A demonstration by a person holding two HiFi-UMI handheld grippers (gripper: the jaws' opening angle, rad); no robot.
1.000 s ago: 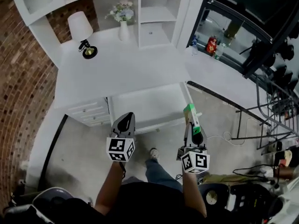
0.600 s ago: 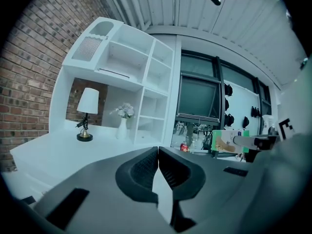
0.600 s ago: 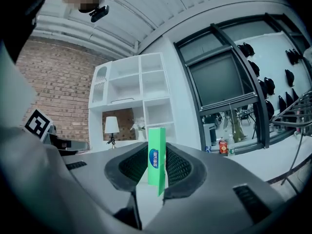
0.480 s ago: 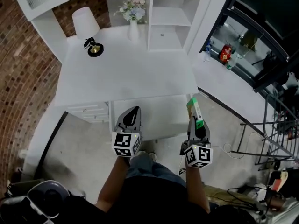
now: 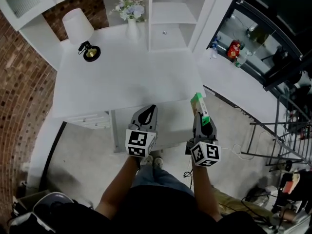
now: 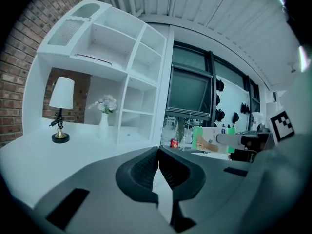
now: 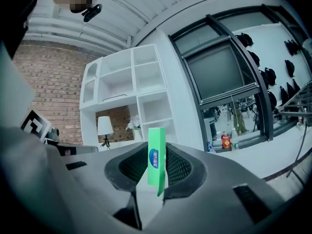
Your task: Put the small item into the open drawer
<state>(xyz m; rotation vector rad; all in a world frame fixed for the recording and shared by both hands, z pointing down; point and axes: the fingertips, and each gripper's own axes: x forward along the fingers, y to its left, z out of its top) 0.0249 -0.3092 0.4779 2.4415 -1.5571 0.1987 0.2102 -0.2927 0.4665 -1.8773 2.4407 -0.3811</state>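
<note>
A small green and white box stands upright between the pads of my right gripper, which is shut on it. In the right gripper view the box sticks up past the fingertips of that gripper. My left gripper is shut and holds nothing; its pads meet in the left gripper view, where the box shows off to the right. Both grippers hang over the open white drawer, which juts out under the front edge of the white desk. They hide much of it.
On the desk stand a white lamp and a vase of flowers, before a white shelf unit. Small shut drawers sit left of the open one. A brick wall is at left; a ledge with bottles at right.
Both grippers have moved forward toward the desk, from in front of the open drawer to over it. The box stays in the right gripper. The left stays shut.
</note>
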